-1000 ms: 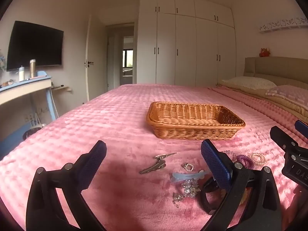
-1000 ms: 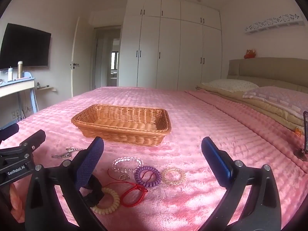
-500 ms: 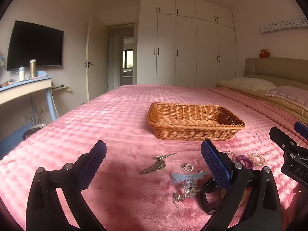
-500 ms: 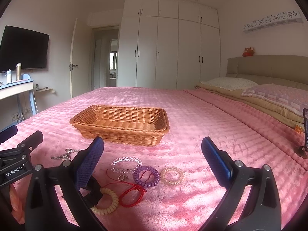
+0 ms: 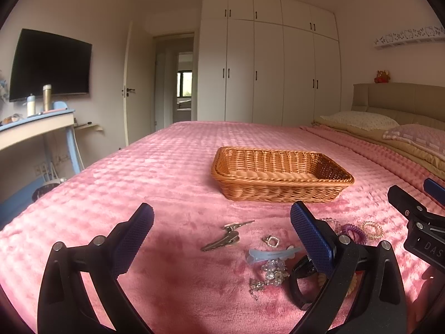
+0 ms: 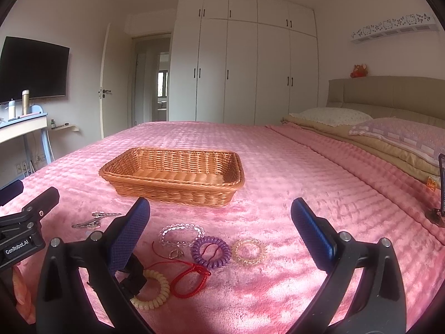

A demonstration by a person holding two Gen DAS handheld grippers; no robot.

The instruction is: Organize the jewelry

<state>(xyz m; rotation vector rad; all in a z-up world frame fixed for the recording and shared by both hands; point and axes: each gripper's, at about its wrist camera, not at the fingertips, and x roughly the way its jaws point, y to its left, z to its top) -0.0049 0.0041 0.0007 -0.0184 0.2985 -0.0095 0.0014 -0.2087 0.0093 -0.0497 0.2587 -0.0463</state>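
Note:
An empty wicker basket (image 5: 281,178) (image 6: 172,176) rests on the pink bedspread. In front of it lie metal hair clips (image 5: 225,236) (image 6: 89,221), a small ring (image 5: 271,240), a pale blue clip (image 5: 272,253), a sparkly chain (image 5: 271,271) and a black band (image 5: 299,284). Further right lie a clear bead bracelet (image 6: 180,233), a purple coil tie (image 6: 211,252), a gold-clear coil (image 6: 249,252), a red cord (image 6: 192,278) and a cream coil (image 6: 154,292). My left gripper (image 5: 222,231) hovers open over the clips. My right gripper (image 6: 219,228) hovers open over the bracelets. Both are empty.
Pillows (image 6: 333,117) and a headboard (image 6: 389,94) lie to the right. A desk with bottles (image 5: 36,117) and a wall screen (image 5: 50,64) stand left of the bed. White wardrobes (image 5: 267,69) and an open doorway fill the far wall.
Both grippers have drifted only slightly; the right view has tilted a little. Nothing has been picked up or moved.

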